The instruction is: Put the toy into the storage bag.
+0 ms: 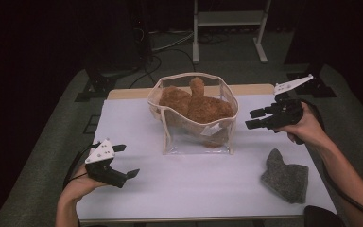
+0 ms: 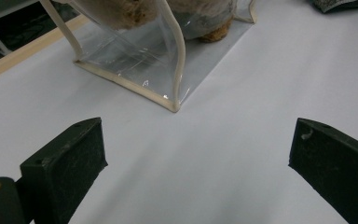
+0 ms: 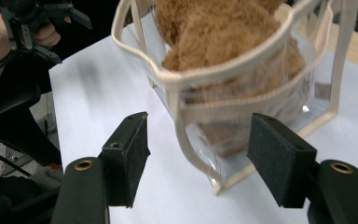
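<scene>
Bag point(image 1: 196, 137): one, clear soft plastic with cream fabric piping along every edge and a cream strap handle; boxy, flat-bottomed, its mouth open and sagging. It stands upright at the middle of the worktop, toward the far edge.
Toy point(image 1: 203, 109): one, brown plush with a curly, fleecy pile, rounded lumps and one upright knob; it sits inside the bag and rises just above the rim.
Cloth point(image 1: 286, 177): one, grey felt-like piece, rumpled and uneven in outline, lying flat near the right front corner, well apart from the bag.
Worktop point(image 1: 189, 184): one, smooth matt white sheet over a pale wooden board that shows as a strip at the far edge.
Grippers: two, both black with blocky jaws faced in rough dark pads, each with a pale three-cornered plate on top.
Left gripper point(image 1: 125, 161): held low at the left front of the worktop, well apart from the bag, which stands ahead of it; jaws spread wide with bare worktop between them.
Right gripper point(image 1: 255, 118): raised just beside the bag's right side, pointing at it; jaws parted, nothing pressed between the pads, and in the right gripper view the bag's piped corner and strap lie in the gap beyond the pads point(image 3: 279, 161).
</scene>
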`<state>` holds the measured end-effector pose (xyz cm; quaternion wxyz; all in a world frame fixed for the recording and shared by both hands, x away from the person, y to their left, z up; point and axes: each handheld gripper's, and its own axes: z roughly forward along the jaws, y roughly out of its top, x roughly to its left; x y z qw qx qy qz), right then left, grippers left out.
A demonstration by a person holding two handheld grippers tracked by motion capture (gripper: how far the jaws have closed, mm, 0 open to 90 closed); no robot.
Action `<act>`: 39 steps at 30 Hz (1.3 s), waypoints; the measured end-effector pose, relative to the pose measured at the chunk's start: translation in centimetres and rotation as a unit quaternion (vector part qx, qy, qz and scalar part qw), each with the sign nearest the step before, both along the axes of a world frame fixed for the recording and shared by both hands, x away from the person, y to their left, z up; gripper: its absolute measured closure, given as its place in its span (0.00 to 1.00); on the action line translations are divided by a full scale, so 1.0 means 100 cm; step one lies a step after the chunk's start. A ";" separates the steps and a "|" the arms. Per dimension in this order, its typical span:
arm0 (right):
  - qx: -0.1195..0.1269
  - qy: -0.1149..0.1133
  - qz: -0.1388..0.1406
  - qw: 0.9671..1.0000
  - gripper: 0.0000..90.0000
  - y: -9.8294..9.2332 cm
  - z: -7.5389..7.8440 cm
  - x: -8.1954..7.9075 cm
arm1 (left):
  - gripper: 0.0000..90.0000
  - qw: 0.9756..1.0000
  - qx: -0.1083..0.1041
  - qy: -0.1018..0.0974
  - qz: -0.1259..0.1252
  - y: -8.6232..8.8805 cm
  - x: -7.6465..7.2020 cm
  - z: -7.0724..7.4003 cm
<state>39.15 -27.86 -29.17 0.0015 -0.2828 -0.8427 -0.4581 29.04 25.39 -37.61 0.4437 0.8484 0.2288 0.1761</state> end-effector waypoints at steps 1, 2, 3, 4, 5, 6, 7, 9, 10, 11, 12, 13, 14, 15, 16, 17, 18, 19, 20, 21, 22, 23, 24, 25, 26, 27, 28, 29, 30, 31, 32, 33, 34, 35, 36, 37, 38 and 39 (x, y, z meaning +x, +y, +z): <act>0.000 0.003 -0.004 1.000 0.40 -0.003 -0.003 -0.002 | 0.03 1.000 0.000 0.000 0.000 0.000 0.000 0.000; 0.000 0.004 -0.004 1.000 0.40 -0.005 -0.005 -0.003 | 0.03 1.000 -0.001 0.001 0.001 0.000 -0.001 0.000; 0.002 0.006 -0.007 1.000 0.40 -0.007 -0.008 -0.004 | 0.03 1.000 -0.001 0.001 0.001 0.000 -0.001 0.000; 0.001 0.009 -0.010 1.000 0.39 -0.009 -0.011 -0.005 | 0.03 1.000 -0.001 0.000 0.001 0.000 -0.001 0.000; 0.001 0.011 -0.012 1.000 0.39 -0.012 -0.013 -0.006 | 0.03 1.000 -0.002 0.000 0.002 0.000 0.000 0.000; 0.002 0.013 -0.012 1.000 0.39 -0.013 -0.015 -0.007 | 0.03 1.000 -0.002 -0.001 0.003 0.000 0.000 0.000; 0.003 0.015 -0.016 1.000 0.38 -0.016 -0.017 -0.009 | 0.03 1.000 -0.002 -0.002 0.003 0.000 -0.001 0.000; 0.005 0.017 -0.017 1.000 0.38 -0.019 -0.022 -0.011 | 0.03 1.000 -0.005 -0.003 0.003 0.000 -0.001 0.001; 0.006 0.018 -0.018 1.000 0.38 -0.020 -0.024 -0.012 | 0.03 1.000 -0.006 -0.004 0.003 0.000 -0.001 0.001; 0.007 0.019 -0.020 1.000 0.38 -0.022 -0.027 -0.014 | 0.03 1.000 -0.006 -0.004 0.004 0.000 -0.001 0.000; 0.006 0.019 -0.021 1.000 0.38 -0.024 -0.029 -0.015 | 0.03 1.000 -0.005 -0.004 0.004 -0.001 -0.001 0.000; 0.005 0.021 -0.023 1.000 0.38 -0.025 -0.031 -0.016 | 0.03 1.000 -0.004 -0.004 0.004 -0.001 -0.001 0.000; 0.007 0.023 -0.023 0.999 0.38 -0.027 -0.033 -0.017 | 0.03 1.000 -0.004 -0.003 0.004 -0.001 -0.001 0.000; 0.007 0.023 -0.024 0.999 0.38 -0.028 -0.035 -0.018 | 0.03 1.000 -0.005 -0.003 0.004 -0.001 -0.001 0.000; 0.005 0.024 -0.025 0.999 0.38 -0.030 -0.037 -0.020 | 0.03 1.000 -0.005 -0.003 0.004 -0.002 -0.001 -0.001; 0.006 0.025 -0.027 0.999 0.38 -0.031 -0.038 -0.021 | 0.03 1.000 -0.004 -0.004 0.003 -0.002 0.000 -0.001; 0.007 0.026 -0.028 0.999 0.38 -0.033 -0.040 -0.022 | 0.03 1.000 -0.004 -0.004 0.003 -0.002 0.000 -0.001; 0.008 0.027 -0.030 0.999 0.38 -0.035 -0.041 -0.024 | 0.03 1.000 -0.005 -0.004 0.004 -0.003 0.000 -0.001; 0.009 0.026 -0.031 0.999 0.38 -0.036 -0.043 -0.025 | 0.03 1.000 -0.005 -0.004 0.005 -0.003 0.000 -0.001; 0.012 0.027 -0.033 0.999 0.37 -0.038 -0.045 -0.026 | 0.03 1.000 -0.004 -0.003 0.005 -0.003 0.000 -0.002; 0.013 0.028 -0.034 0.999 0.37 -0.040 -0.047 -0.027 | 0.03 1.000 -0.004 -0.003 0.005 -0.003 0.000 -0.002; 0.013 0.030 -0.037 0.999 0.37 -0.042 -0.050 -0.028 | 0.03 1.000 -0.003 -0.003 0.005 -0.003 0.000 -0.002; 0.013 0.030 -0.039 0.999 0.37 -0.044 -0.053 -0.029 | 0.03 1.000 -0.002 -0.002 0.006 -0.003 0.000 -0.002; 0.014 0.032 -0.041 0.999 0.37 -0.046 -0.055 -0.030 | 0.03 1.000 -0.002 -0.002 0.006 -0.003 0.000 -0.002; 0.015 0.033 -0.043 0.998 0.37 -0.047 -0.057 -0.031 | 0.03 1.000 -0.001 -0.003 0.004 -0.003 0.000 -0.002; 0.016 0.034 -0.045 0.998 0.37 -0.049 -0.060 -0.033 | 0.03 1.000 -0.001 -0.003 0.003 -0.003 0.000 -0.002; 0.019 0.037 -0.047 0.998 0.37 -0.051 -0.061 -0.034 | 0.03 1.000 -0.002 -0.002 0.004 -0.003 0.000 -0.002; 0.020 0.040 -0.048 0.998 0.37 -0.053 -0.064 -0.035 | 0.03 1.000 -0.004 -0.001 0.004 -0.003 0.000 -0.002; 0.022 0.041 -0.050 0.998 0.37 -0.055 -0.066 -0.037 | 0.03 1.000 -0.003 -0.002 0.003 -0.004 0.000 -0.002; 0.024 0.045 -0.052 0.997 0.36 -0.057 -0.068 -0.038 | 0.03 1.000 -0.002 -0.002 0.003 -0.004 0.000 -0.003; 0.025 0.047 -0.055 0.997 0.36 -0.060 -0.071 -0.040 | 0.03 1.000 -0.001 -0.002 0.003 -0.004 0.000 -0.003; 0.026 0.047 -0.056 0.997 0.36 -0.061 -0.072 -0.041 | 0.03 1.000 -0.001 -0.002 0.003 -0.004 0.000 -0.003; 0.027 0.047 -0.057 0.997 0.36 -0.063 -0.073 -0.042 | 0.03 1.000 -0.002 -0.002 0.001 -0.005 0.000 -0.003; 0.031 0.049 -0.060 0.997 0.36 -0.064 -0.074 -0.044 | 0.03 1.000 -0.001 -0.002 0.000 -0.005 0.000 -0.003; 0.031 0.049 -0.062 0.996 0.36 -0.066 -0.075 -0.046 | 0.03 1.000 -0.001 -0.001 0.000 -0.006 0.000 -0.003; 0.032 0.049 -0.062 0.996 0.36 -0.068 -0.076 -0.047 | 0.03 1.000 0.000 -0.001 -0.001 -0.006 0.000 -0.003; 0.034 0.049 -0.064 0.996 0.36 -0.069 -0.076 -0.048 | 0.03 1.000 -0.001 0.000 0.000 -0.006 0.000 -0.003; 0.036 0.049 -0.065 0.996 0.36 -0.071 -0.077 -0.049 | 0.03 1.000 -0.001 0.000 0.000 -0.006 0.000 -0.004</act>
